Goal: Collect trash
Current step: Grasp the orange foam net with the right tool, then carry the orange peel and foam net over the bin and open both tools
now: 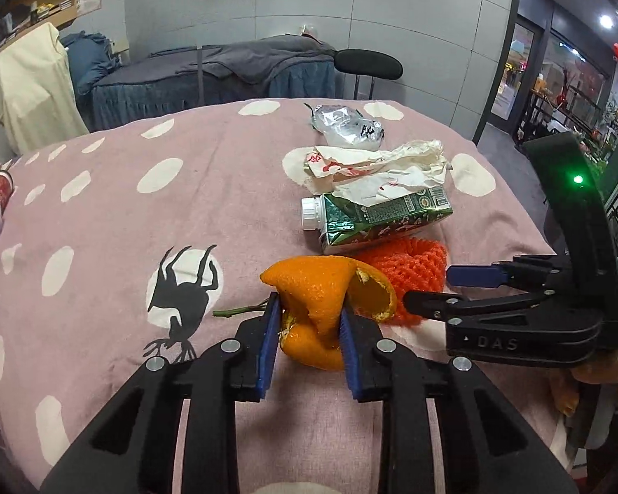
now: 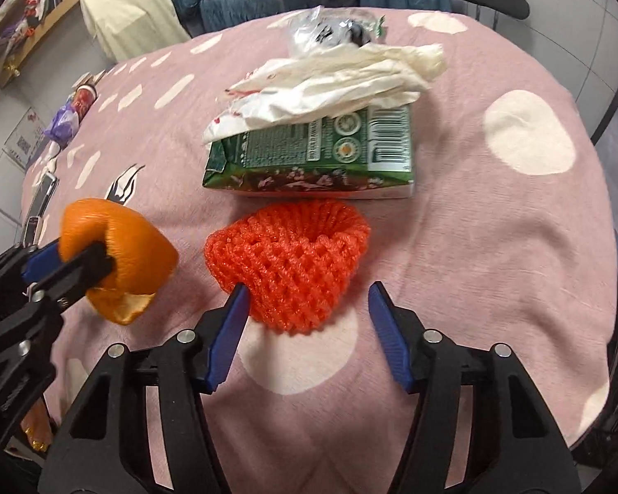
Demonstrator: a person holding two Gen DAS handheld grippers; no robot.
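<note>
A: Left hand-held gripper (image 1: 307, 321): you had it clenched on the orange peel (image 1: 325, 300), lifted just beside the red foam net (image 2: 288, 263) on the bench (image 2: 494, 247).

B: And your right hand-held gripper (image 2: 307, 308)?

A: Released, jaws spread around the net's near edge, not yet gripping. You were seemingly mid-collection; the next move called for closing on the net, while carton (image 2: 313, 156), paper wrapper (image 2: 329, 78) and plastic bag (image 2: 321, 31) waited behind.
</note>
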